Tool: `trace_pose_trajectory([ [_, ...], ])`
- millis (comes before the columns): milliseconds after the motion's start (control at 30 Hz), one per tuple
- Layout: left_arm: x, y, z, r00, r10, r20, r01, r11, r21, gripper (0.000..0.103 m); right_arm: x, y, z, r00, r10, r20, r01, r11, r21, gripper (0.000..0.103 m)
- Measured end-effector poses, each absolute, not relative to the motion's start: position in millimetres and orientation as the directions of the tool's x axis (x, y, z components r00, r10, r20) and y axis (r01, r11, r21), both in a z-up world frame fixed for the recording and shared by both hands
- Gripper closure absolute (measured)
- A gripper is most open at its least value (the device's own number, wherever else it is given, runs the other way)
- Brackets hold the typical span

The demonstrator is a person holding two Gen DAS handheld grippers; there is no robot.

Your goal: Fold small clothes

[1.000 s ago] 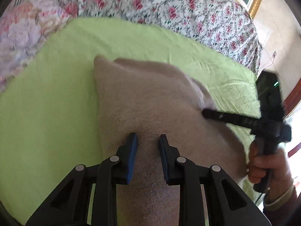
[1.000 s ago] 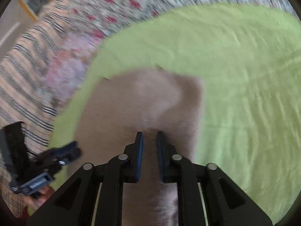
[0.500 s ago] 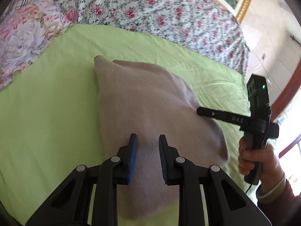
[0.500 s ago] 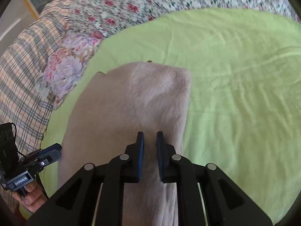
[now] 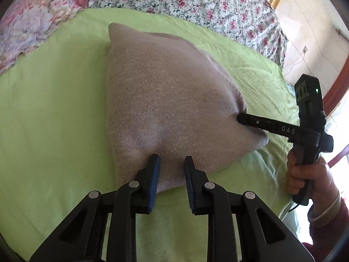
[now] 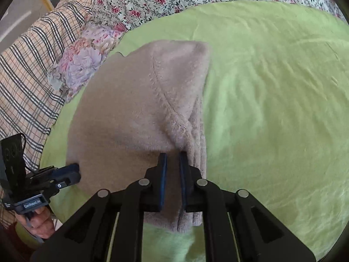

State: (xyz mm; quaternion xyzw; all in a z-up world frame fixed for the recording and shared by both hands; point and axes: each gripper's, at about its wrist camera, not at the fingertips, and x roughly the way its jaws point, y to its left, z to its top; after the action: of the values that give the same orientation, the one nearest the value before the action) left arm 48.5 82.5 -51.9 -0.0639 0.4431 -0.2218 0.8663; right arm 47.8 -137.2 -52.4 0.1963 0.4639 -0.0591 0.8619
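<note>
A beige knitted garment (image 5: 165,100) lies partly folded on the green sheet (image 5: 50,113); it also shows in the right wrist view (image 6: 135,113). My left gripper (image 5: 171,163) is shut on the garment's near edge, with a fold of cloth between its blue pads. My right gripper (image 6: 172,157) is shut on the garment's ribbed corner. The right gripper also appears in the left wrist view (image 5: 242,118), pinching the right corner. The left gripper appears in the right wrist view (image 6: 74,170) at the garment's left corner. Both held edges are lifted off the sheet.
A floral bedspread (image 5: 196,2) lies beyond the green sheet. A floral pillow (image 6: 85,61) and a plaid blanket (image 6: 28,69) lie to the left. Green sheet (image 6: 272,100) stretches to the right of the garment. The bed's right edge (image 5: 283,74) is near a tiled wall.
Both grippers have pulled back toward me with the garment's near edge. The garment's near part has risen and shortened, and more green sheet shows under both grippers.
</note>
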Motion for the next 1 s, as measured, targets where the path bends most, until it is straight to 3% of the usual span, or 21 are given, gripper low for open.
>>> trace_pose_trajectory([
  [200, 45.9, 79.9, -52.2, 0.526, -0.424, -0.737, 0.306, 0.903, -0.302, 0.079, 39.9, -130.2, -49.0, 0.576, 0.076, -0.814, 0.282, 0.916, 0.285, 0.089],
  [533, 36.7, 79.1, -48.5, 0.525, -0.411, -0.745, 0.320, 0.907, -0.275, 0.072, 19.2, -108.0, -44.9, 0.557, -0.007, -0.830, 0.243, 0.957, 0.155, 0.089],
  [867, 19.1, 93.1, -34.9, 0.527, -0.381, -0.760, 0.297, 0.920, -0.255, 0.070, -1.3, -113.5, -34.5, 0.529, -0.049, -0.847, 0.316, 0.938, 0.143, 0.087],
  [1000, 8.2, 104.9, -23.5, 0.573, -0.317, -0.756, 0.258, 0.945, -0.200, 0.050, -20.3, -114.8, -21.3, 0.555, -0.036, -0.831, 0.332, 0.926, 0.182, 0.086],
])
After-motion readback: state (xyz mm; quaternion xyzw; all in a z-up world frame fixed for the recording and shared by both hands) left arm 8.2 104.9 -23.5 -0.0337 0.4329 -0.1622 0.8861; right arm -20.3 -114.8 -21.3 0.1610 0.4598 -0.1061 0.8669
